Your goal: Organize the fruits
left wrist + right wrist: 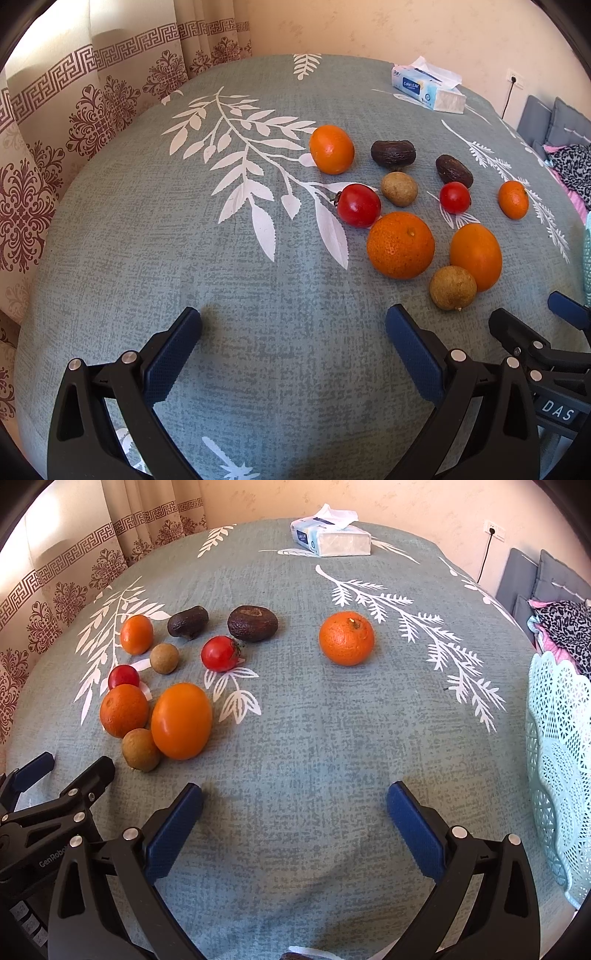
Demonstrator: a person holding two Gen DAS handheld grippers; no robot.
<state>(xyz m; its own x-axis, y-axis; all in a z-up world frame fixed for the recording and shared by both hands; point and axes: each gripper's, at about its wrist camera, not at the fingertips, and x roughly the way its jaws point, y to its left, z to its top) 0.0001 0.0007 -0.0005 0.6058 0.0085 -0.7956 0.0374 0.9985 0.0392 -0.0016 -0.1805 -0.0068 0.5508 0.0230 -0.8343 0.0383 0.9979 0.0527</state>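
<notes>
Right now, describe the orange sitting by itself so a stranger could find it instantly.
Start at the tissue box at the far edge of the green leaf-print tablecloth. Come nearer, about midway toward the grippers: the lone orange sits there. Every other fruit is bunched together to its left; this one touches nothing.

We see a grey-green tablecloth (295,720) with white leaf prints, orange oranges (346,638), red tomatoes (220,653), dark brown avocados (252,623), a pale mint lattice basket (557,760), and cream curtains (55,122) with maroon ornaments.
</notes>
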